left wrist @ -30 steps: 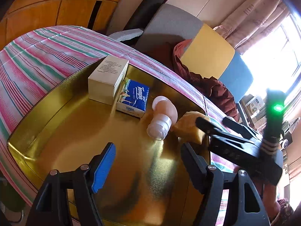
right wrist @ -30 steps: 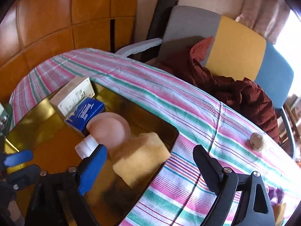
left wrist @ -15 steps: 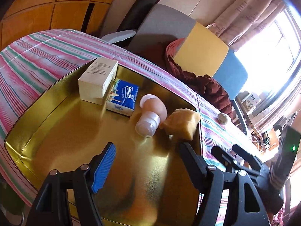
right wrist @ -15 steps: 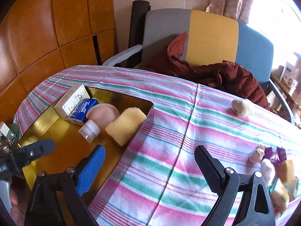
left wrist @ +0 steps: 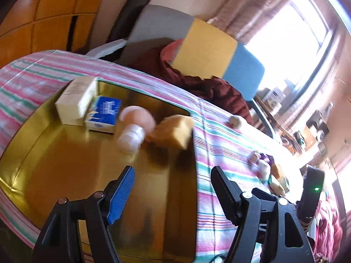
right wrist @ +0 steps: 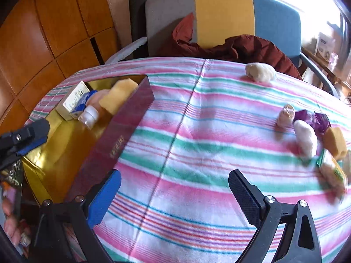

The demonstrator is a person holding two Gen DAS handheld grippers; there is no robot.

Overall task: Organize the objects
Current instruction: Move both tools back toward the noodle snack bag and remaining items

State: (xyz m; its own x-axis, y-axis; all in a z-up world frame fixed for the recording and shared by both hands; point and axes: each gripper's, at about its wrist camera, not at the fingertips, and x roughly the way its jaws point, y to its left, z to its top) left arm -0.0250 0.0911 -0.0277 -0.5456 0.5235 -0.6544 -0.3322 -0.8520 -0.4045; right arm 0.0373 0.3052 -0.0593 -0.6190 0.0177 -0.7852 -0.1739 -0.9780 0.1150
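Across the tabletop a cloth of pink, green and white stripes is lying, creased down its middle. Behind it an armchair in grey, yellow and blue panels is carrying a crumpled dark red garment, with orange wood panelling to one side and a bright curtained window to the other. A shallow box with a shiny gold lining and a maroon outer wall is sitting on the cloth; gold lettering on that wall is too blurred to read. Inside, at its far end, a cream carton with small print, a blue tissue pack, a pale pink bottle with a ribbed white cap and a yellow sponge are lying side by side. Loose pieces, perhaps wrapped snacks, are clustering on the cloth well apart from the box. The left hand-held gripper is hovering over the box's near edge, jaws apart and empty. The right hand-held gripper is hanging over bare cloth, its jaws opening with nothing between them.
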